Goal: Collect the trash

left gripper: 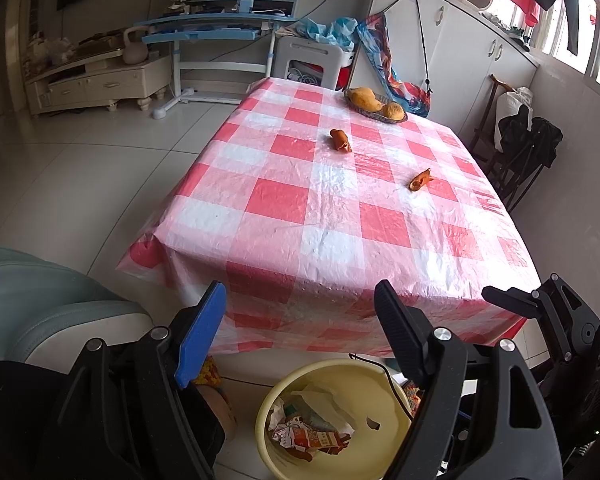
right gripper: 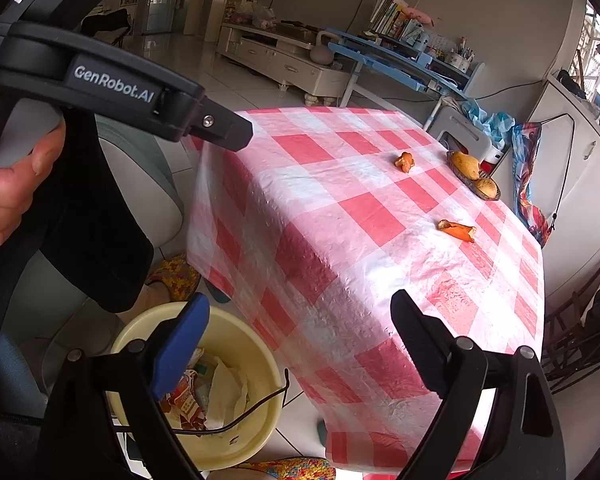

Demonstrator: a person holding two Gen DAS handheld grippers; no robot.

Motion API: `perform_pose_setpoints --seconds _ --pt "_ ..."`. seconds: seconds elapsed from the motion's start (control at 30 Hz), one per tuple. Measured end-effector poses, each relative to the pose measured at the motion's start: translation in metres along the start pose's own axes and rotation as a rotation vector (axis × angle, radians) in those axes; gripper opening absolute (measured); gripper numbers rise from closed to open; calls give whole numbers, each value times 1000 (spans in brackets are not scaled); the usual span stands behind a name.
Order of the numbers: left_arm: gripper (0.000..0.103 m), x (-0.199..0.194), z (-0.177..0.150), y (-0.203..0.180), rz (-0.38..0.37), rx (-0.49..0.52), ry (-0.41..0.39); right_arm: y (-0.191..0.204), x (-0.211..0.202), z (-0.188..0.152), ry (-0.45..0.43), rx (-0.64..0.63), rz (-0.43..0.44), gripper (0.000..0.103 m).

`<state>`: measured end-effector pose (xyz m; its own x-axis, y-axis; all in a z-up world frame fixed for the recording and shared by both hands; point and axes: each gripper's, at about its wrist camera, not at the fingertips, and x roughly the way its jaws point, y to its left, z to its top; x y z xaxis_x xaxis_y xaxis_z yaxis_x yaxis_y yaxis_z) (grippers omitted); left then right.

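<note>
Two pieces of orange peel remain on the desk (left gripper: 284,200), which is covered by a red-and-white checked plastic cloth. The far peel (left gripper: 341,140) lies toward the middle of the cloth, short of the fruit basket (left gripper: 374,105); the near peel (left gripper: 420,180) lies closer to the desk's right edge, well apart from the first. Both rest flat and free of other items. The yellow bin (left gripper: 332,416) stands on the floor against the near edge of the desk and already holds crumpled wrappers and paper. The left gripper (left gripper: 300,332) hovers above the bin with its fingers spread wide and nothing between them; the right gripper (right gripper: 300,340) is likewise spread and empty, above the desk's near corner. Assessment: the peels are judged very light, thin, curled and pliable, somewhat springy rather than brittle, and unlikely to slip on the ribbed pads. The glossy cloth looks loose and wrinkled, so a low pinch risks catching the plastic with the peel. The recommended hold is across a raised curled edge, where the peel stands clear of the cloth. Neither peel is yet within reach of the fingers.
</note>
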<state>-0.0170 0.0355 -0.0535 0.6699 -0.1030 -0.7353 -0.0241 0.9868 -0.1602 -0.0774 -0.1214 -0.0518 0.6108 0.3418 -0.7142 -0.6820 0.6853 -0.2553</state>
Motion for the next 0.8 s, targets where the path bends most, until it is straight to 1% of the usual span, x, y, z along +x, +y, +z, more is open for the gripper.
perform_pose_setpoints --seconds 0.8 --pt "73 -1 2 0 -5 -2 -5 -3 -2 2 -15 5 -21 90"
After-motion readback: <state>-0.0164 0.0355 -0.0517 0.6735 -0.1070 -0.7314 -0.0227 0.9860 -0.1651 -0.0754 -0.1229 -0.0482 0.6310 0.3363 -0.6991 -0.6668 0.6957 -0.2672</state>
